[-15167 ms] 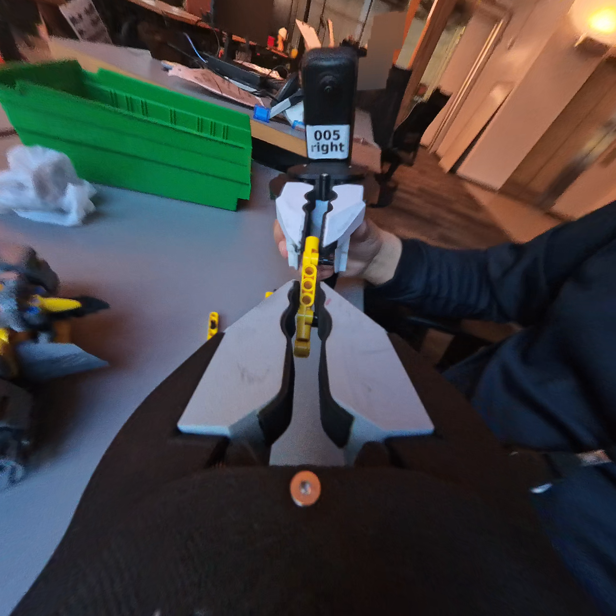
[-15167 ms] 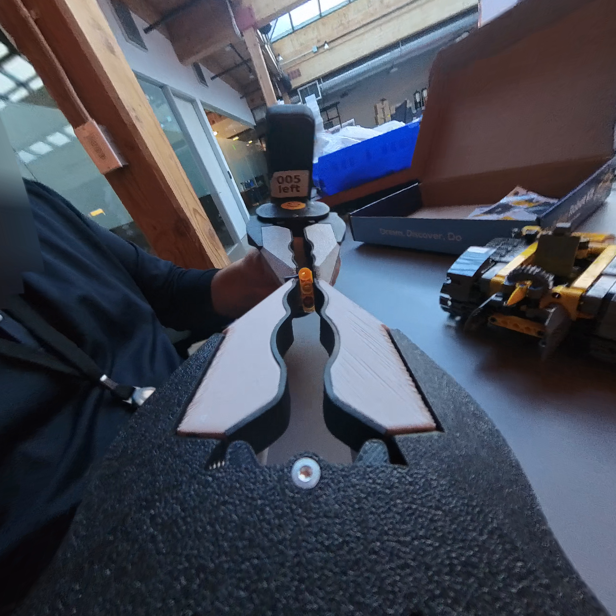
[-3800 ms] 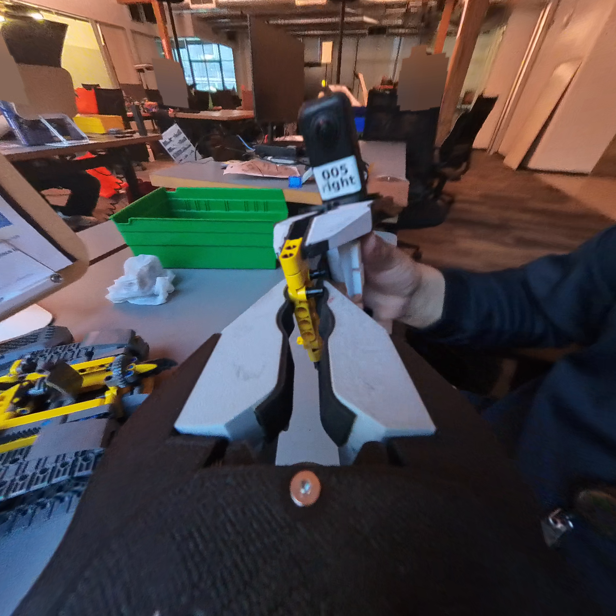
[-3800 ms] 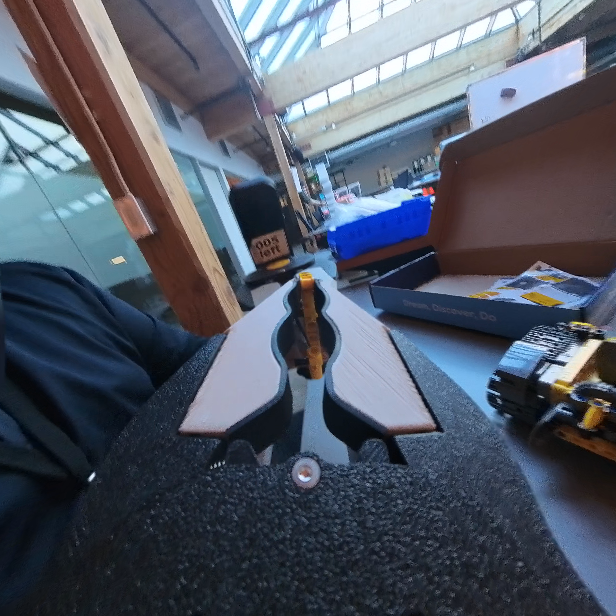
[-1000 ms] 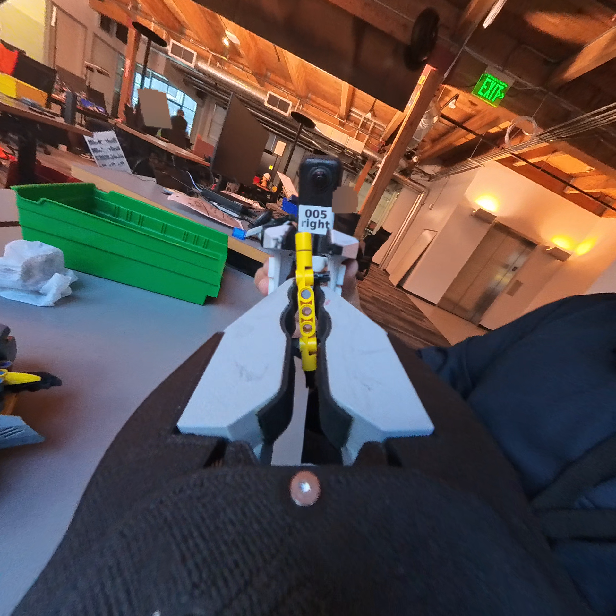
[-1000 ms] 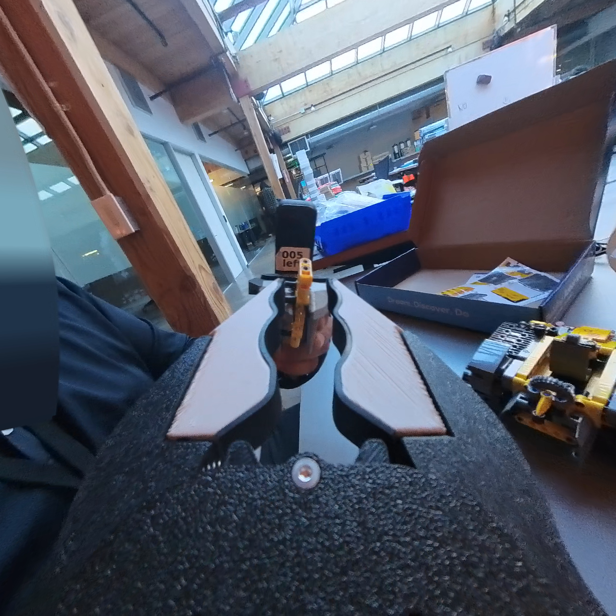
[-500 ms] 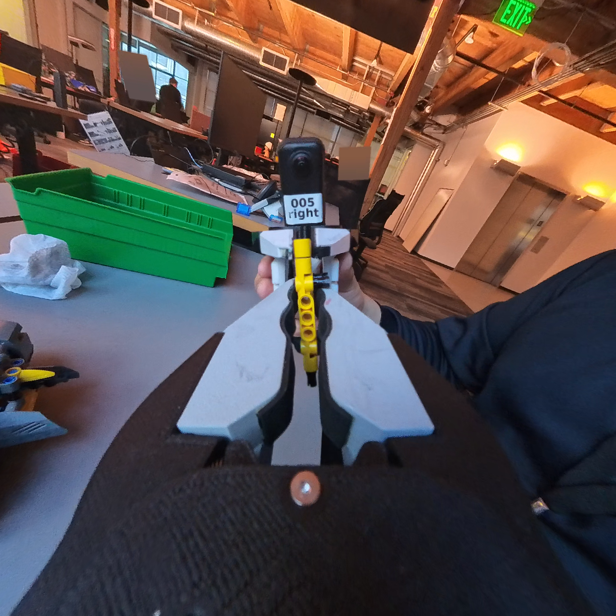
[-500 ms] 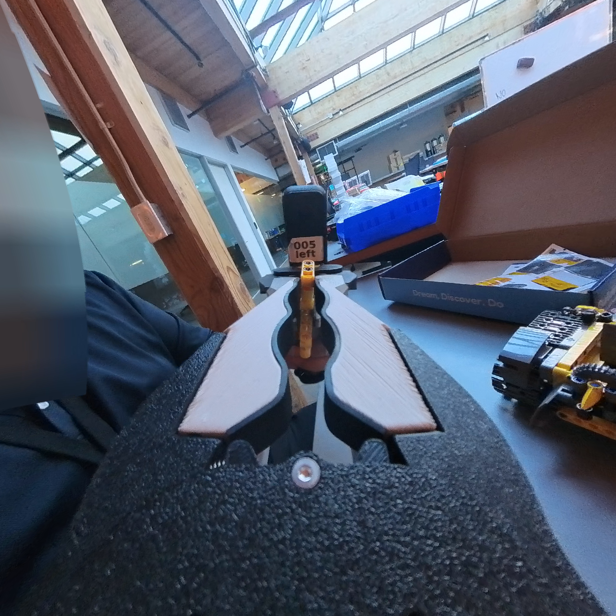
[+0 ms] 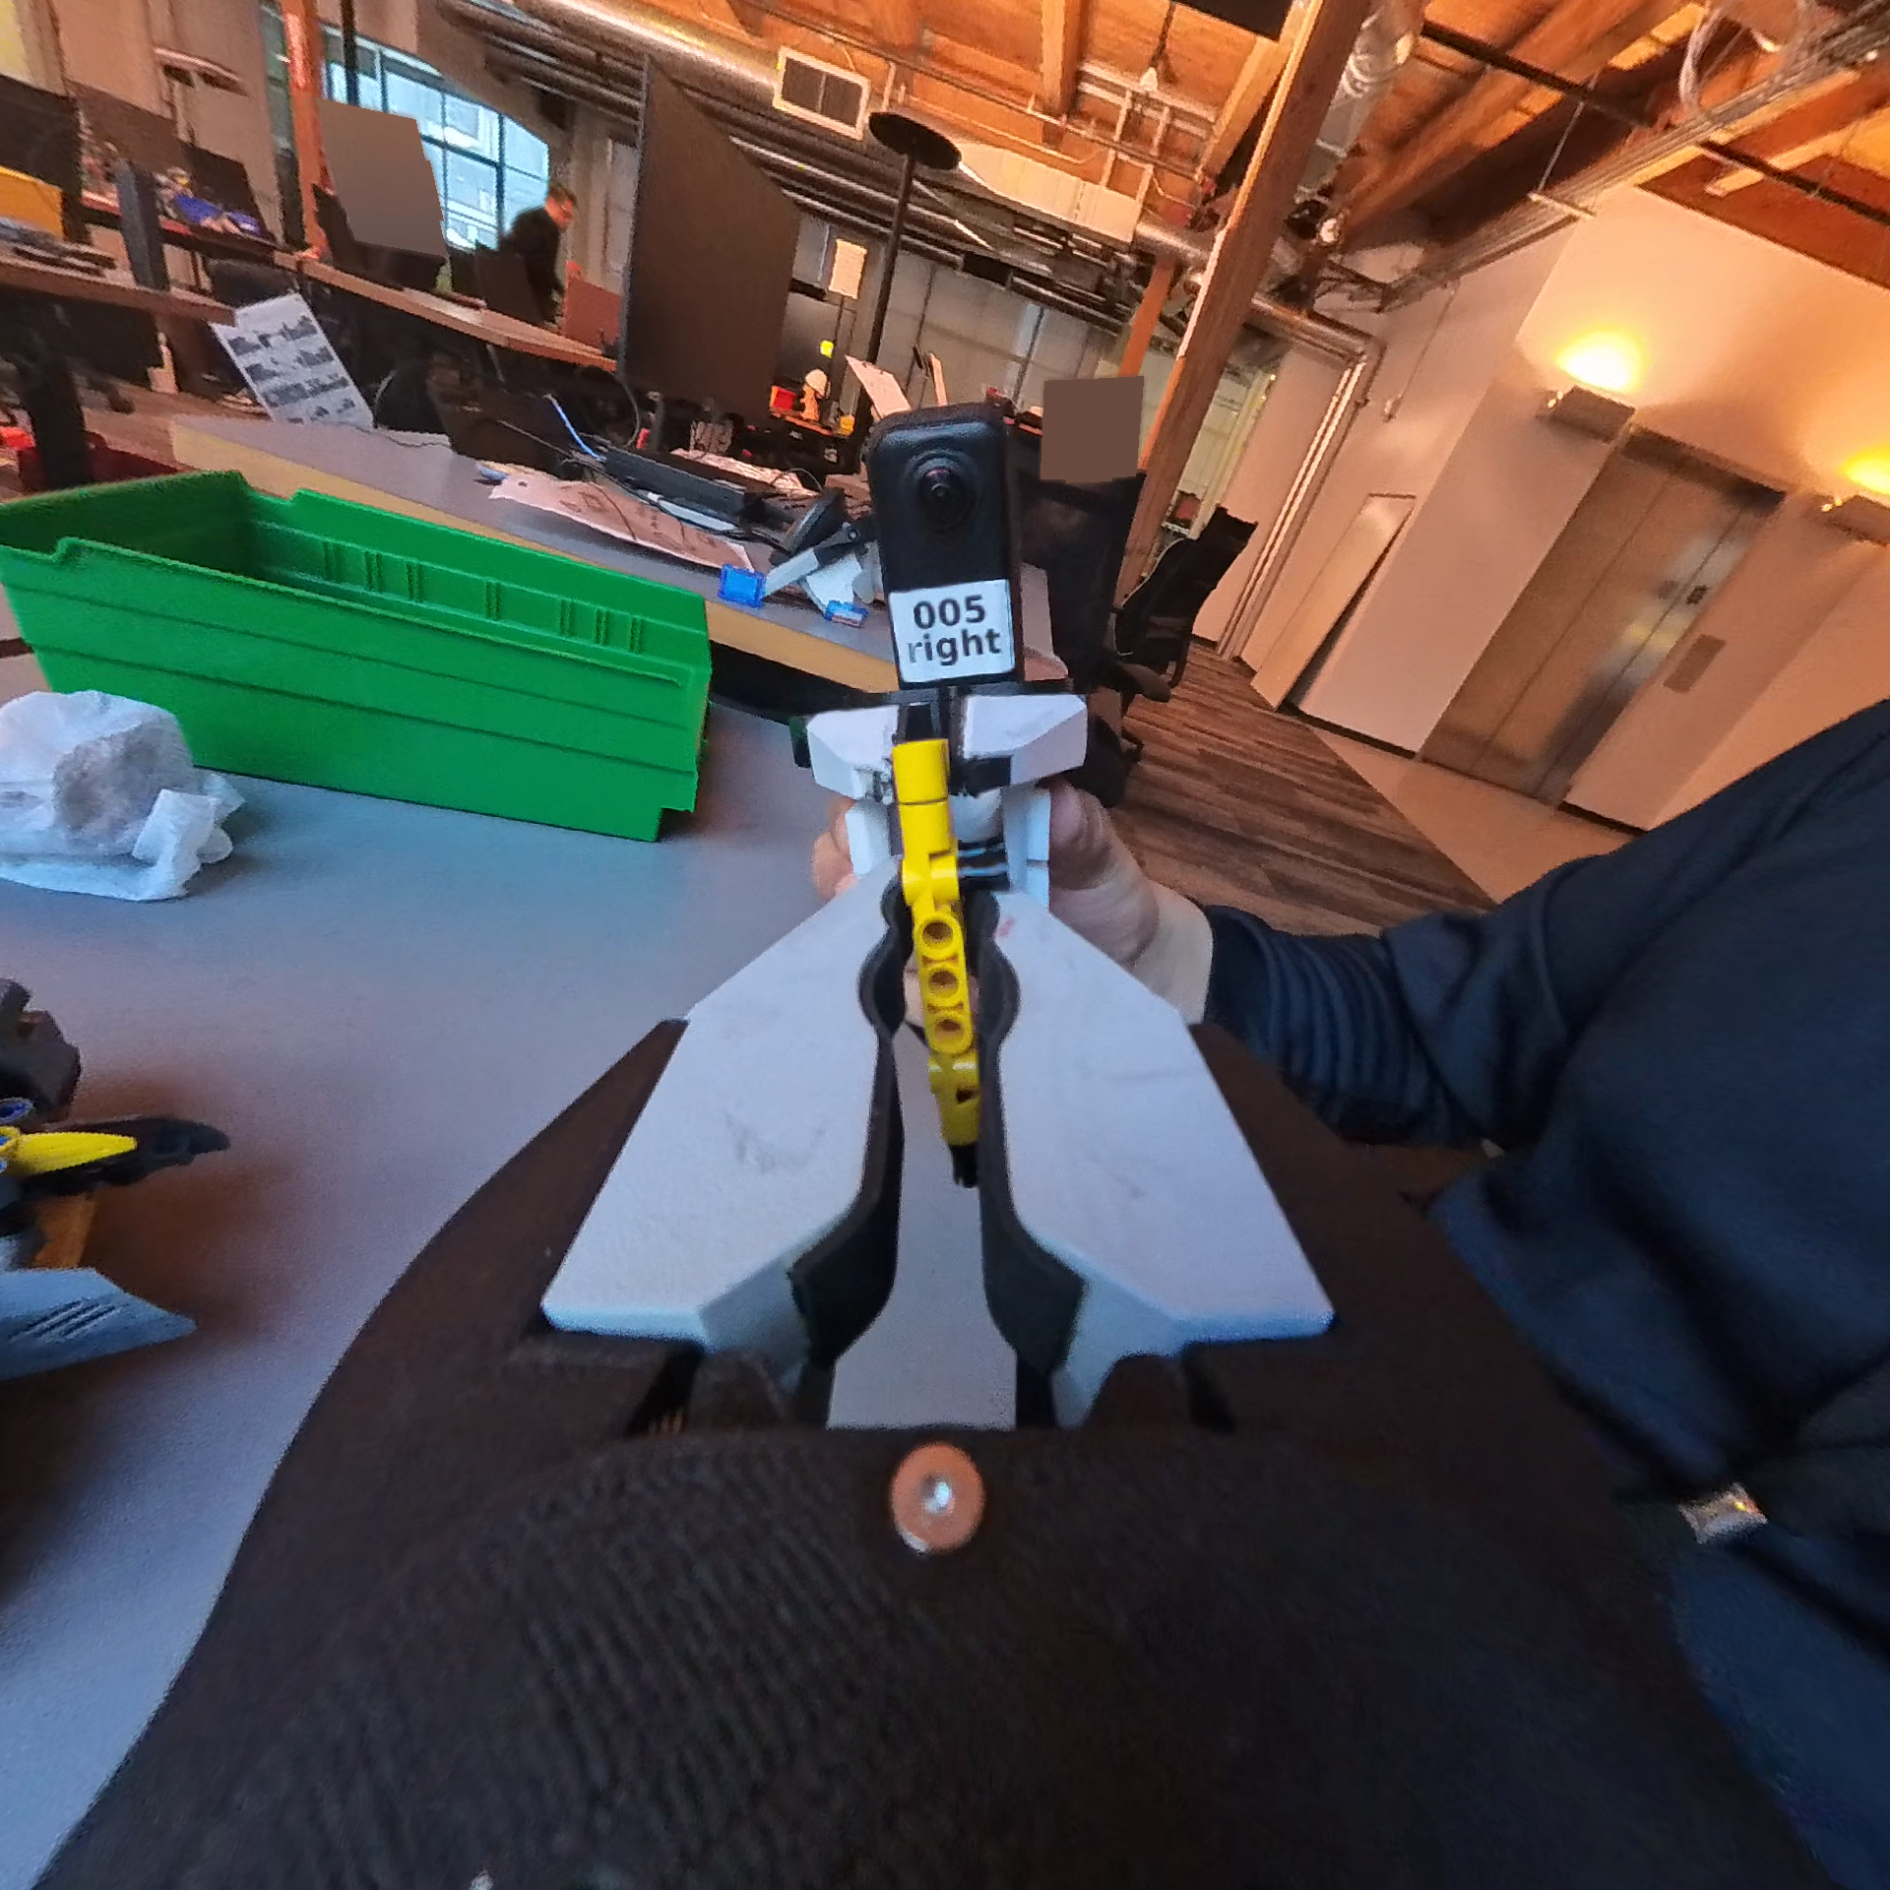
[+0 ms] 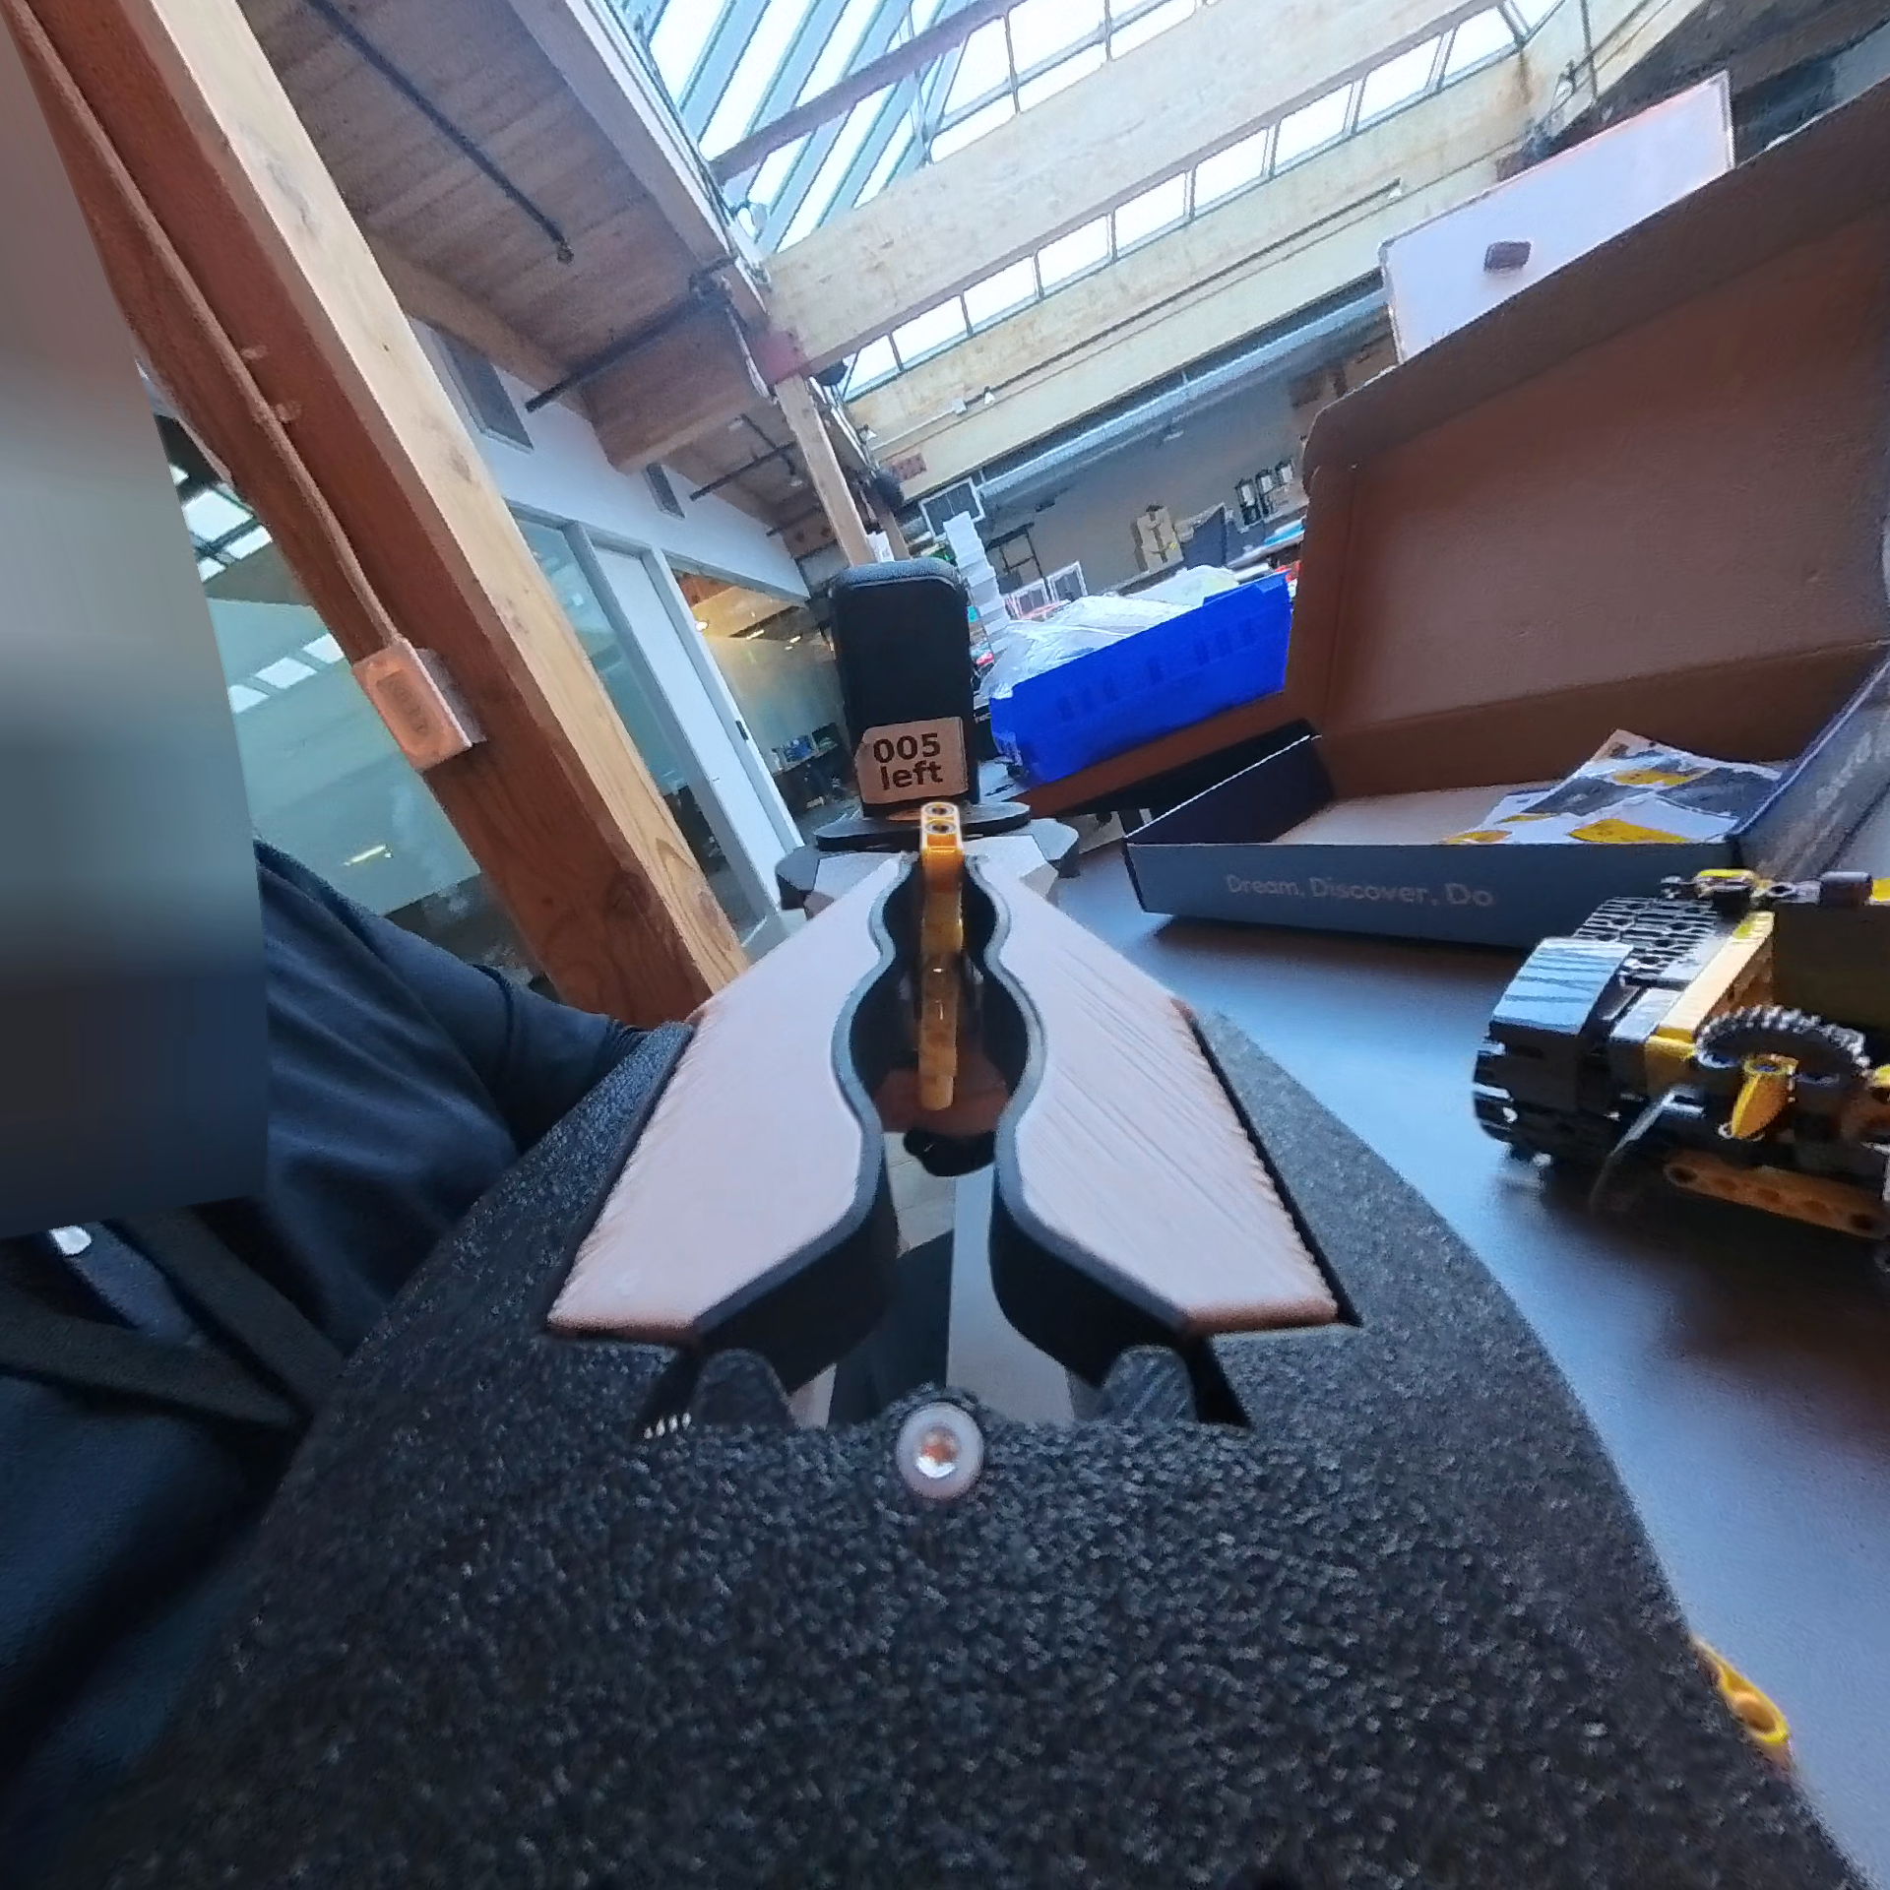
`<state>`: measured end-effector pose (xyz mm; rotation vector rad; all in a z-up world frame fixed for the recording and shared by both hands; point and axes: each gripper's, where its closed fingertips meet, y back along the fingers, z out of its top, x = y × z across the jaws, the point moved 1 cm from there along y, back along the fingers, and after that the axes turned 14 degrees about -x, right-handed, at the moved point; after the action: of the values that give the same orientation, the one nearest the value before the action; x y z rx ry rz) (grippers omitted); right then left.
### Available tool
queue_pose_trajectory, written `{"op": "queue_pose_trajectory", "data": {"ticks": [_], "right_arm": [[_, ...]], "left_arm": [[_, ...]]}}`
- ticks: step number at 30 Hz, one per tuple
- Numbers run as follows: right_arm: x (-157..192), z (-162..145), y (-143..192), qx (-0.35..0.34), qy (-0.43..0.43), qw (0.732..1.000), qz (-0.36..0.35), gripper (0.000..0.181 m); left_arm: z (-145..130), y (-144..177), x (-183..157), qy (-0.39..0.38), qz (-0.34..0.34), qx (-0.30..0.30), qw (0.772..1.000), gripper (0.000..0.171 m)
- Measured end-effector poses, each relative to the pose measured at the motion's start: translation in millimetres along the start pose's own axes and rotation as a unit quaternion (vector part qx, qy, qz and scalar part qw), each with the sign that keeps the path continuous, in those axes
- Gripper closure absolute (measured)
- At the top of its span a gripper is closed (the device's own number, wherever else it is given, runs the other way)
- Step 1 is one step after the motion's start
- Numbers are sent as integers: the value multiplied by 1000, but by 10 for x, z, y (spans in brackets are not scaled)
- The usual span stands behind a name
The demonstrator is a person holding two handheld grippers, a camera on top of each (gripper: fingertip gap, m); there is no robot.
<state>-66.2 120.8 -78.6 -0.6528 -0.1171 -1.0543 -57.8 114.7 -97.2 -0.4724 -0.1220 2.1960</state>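
A yellow brick beam with holes [image 9: 943,982] is held in the air between the two grippers, which face each other tip to tip. My left gripper [image 9: 936,905] is shut on its near end. The white fingers of my right gripper [image 9: 946,741], held in a hand, clamp its far end. In the right wrist view my right gripper [image 10: 939,869] is shut on the same beam [image 10: 939,982]. The left gripper [image 10: 926,854] shows just behind it, below its black camera. A short black pin sticks out of the beam's near end in the left wrist view.
A grey table [image 9: 409,972] holds a green bin [image 9: 358,655] and crumpled white paper [image 9: 102,777]. A black and yellow brick vehicle [image 10: 1688,1074] stands at the right, before an open cardboard box [image 10: 1534,614]. A loose yellow piece [image 10: 1739,1698] lies near the table edge. The grippers are tip to tip, or close to it.
A second ago my right gripper's fingers stood apart around the beam; they have since closed on it. Both grippers have tilted a little lower; the left keeps its grip.
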Motion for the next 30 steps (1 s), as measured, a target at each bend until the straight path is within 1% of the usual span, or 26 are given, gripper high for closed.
{"op": "queue_pose_trajectory", "data": {"ticks": [1, 4, 6, 9, 13, 16, 20, 21, 22, 23, 24, 25, 26, 28, 29, 30], "right_arm": [[-3, -21, 19, 7, -2, 1000, 0, 177], [-52, -100, 105, 50, 3, 999, -15, 177], [-24, -54, 108, 45, 21, 999, -21, 178], [-59, -36, 95, 58, 66, 995, -50, 179], [-119, -80, 171, 80, 72, 992, -64, 178], [-152, -112, 208, 102, 98, 987, -79, 178], [-232, -144, 257, 115, 101, 983, -97, 178], [-267, -56, 298, 94, 113, 983, -110, 181], [-303, 252, 411, 27, 118, 984, -130, 181], [-323, 605, 595, -32, 107, 984, -139, 181], [-353, 854, 765, -65, 117, 979, -155, 181], [-406, 890, 849, -47, 131, 975, -175, 181], [-427, 777, 832, -3, 128, 976, -175, 181], [-314, 442, 627, 57, 97, 986, -125, 178], [-252, 277, 518, 77, 84, 988, -101, 161], [-196, 141, 423, 88, 72, 990, -80, 155]], "left_arm": [[-29, 3, 4, -3, 1, 6, 1000, 166], [-163, 37, 68, -30, 30, 60, 997, 166], [-131, 19, 44, -31, 27, 59, 997, 166], [-111, 50, 83, -19, 29, 58, 998, 166], [-176, 88, 130, -31, 43, 91, 994, 166], [-226, 92, 166, -32, 49, 104, 993, 166], [-272, 124, 223, -43, 62, 119, 990, 165], [-320, 172, 284, -58, 80, 143, 985, 166], [-433, 306, 425, -99, 115, 196, 969, 166], [-488, 412, 509, -117, 133, 210, 961, 166], [-478, 394, 437, -67, 108, 181, 975, 166], [-404, 308, 330, -5, 75, 136, 988, 167], [-360, 226, 280, 11, 58, 115, 992, 166], [-354, 66, 178, 8, 20, 111, 994, 166], [-317, 7, 124, 18, 4, 95, 995, 166], [-287, -24, 90, 29, -6, 80, 996, 166]]}}
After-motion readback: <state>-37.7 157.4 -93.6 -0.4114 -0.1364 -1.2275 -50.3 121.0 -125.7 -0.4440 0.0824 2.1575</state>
